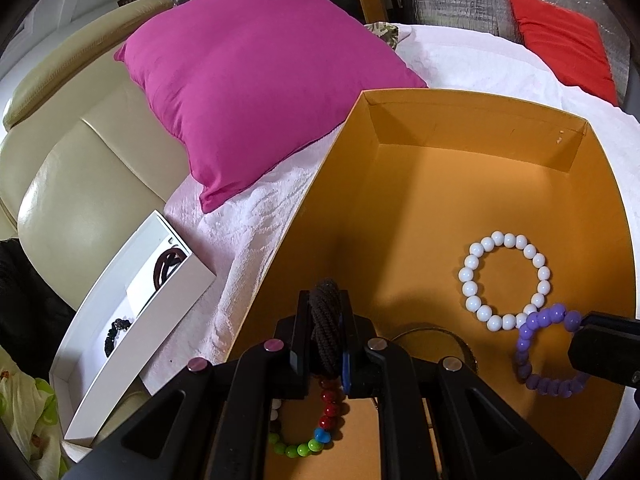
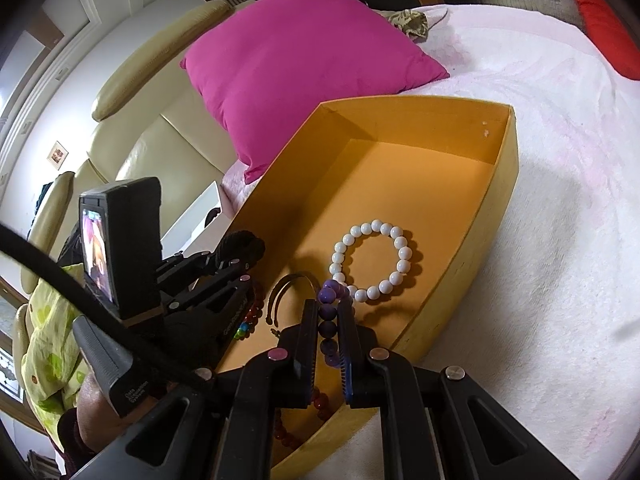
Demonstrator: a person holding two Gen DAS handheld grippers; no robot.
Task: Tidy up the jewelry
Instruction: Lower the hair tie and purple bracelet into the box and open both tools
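Observation:
An open orange box (image 1: pixel 460 168) lies on a white blanket. Inside lie a white bead bracelet (image 1: pixel 506 280), a gold bangle (image 1: pixel 432 332) and a red, green and blue bead bracelet (image 1: pixel 328 416). My left gripper (image 1: pixel 325 304) hangs over the box's near left corner, shut on a dark brown braided band (image 1: pixel 325 320). My right gripper (image 2: pixel 329 312) is shut on a purple bead bracelet (image 2: pixel 328 316), which touches the white bead bracelet (image 2: pixel 376 266). In the right wrist view the left gripper (image 2: pixel 236 258) holds the braided band (image 2: pixel 240 242) beside the bangle (image 2: pixel 292 284).
A pink pillow (image 1: pixel 256 92) lies behind the box on the blanket (image 2: pixel 560 240). Left of the box, a white tray (image 1: pixel 132 320) with dark bands leans against a cream leather headboard (image 1: pixel 80 168). A red cushion (image 1: pixel 564 44) sits far right. A hand (image 2: pixel 96 404) holds the left gripper.

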